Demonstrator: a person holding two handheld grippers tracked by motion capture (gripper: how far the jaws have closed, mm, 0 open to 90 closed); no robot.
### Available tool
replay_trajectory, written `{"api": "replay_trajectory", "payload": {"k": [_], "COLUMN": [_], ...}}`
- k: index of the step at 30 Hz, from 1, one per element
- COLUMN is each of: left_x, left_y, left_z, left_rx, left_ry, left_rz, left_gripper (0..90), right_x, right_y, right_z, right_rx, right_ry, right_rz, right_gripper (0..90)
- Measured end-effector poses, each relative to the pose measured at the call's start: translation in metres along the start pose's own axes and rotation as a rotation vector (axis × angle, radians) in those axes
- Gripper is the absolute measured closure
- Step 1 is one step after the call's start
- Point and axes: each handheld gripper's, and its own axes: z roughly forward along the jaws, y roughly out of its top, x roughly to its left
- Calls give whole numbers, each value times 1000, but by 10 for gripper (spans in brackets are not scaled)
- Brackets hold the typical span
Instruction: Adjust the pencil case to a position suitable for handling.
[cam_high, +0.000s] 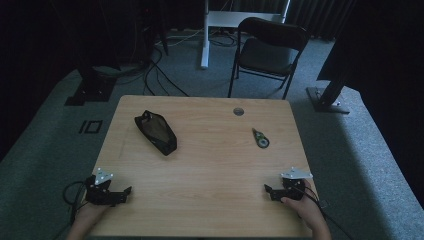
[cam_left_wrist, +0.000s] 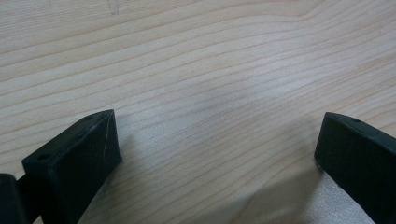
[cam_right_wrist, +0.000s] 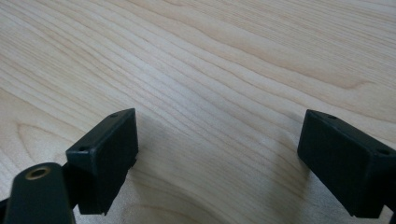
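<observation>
So, near edge first: left gripper (cam_high: 120, 194) sits at the table's (cam_high: 210, 175) front-left corner, right gripper (cam_high: 270, 191) at the front-right, each in a hand, both low on the wood w/ jaws pointing inward toward the middle. Well apart from each other.

Mid-table, left side: black pouch (cam_high: 156, 131), long and soft-looking, lying at a slant. Can't tell if its zip is done up or what's inside (too dark from above). Across on the right, well apart from the pouch: a small dark-green tape dispenser (cam_high: 260, 138) w/ a pale round hub. Nearer the right gripper than the left, but neither gripper touches it or the pouch. Farther back, a round grommet (cam_high: 238, 111) near the far edge; beyond the table a black folding chair (cam_high: 270, 50) on grey carpet.

High view gives the whole layout. The gripper views give close wood grain between the black pads instead: left gripper (cam_left_wrist: 217, 140) jaws stand wide apart, nothing between them. Right gripper (cam_right_wrist: 217, 140) same, jaws spread wide, bare wood in the gap, pads clamped on nothing.
</observation>
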Motion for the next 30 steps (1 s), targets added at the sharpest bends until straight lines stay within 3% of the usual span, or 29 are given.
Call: {"api": "replay_trajectory", "payload": {"k": [19,30], "left_x": [0,0], "left_y": [0,0], "left_z": [0,0], "left_rx": [0,0], "left_ry": [0,0], "left_rz": [0,0], "left_gripper": [0,0], "right_x": [7,16], "right_y": [10,25], "right_z": [8,16], "right_rx": [2,-2], "right_ry": [2,-15], "right_rz": [13,-17], "right_gripper": [132,135]}}
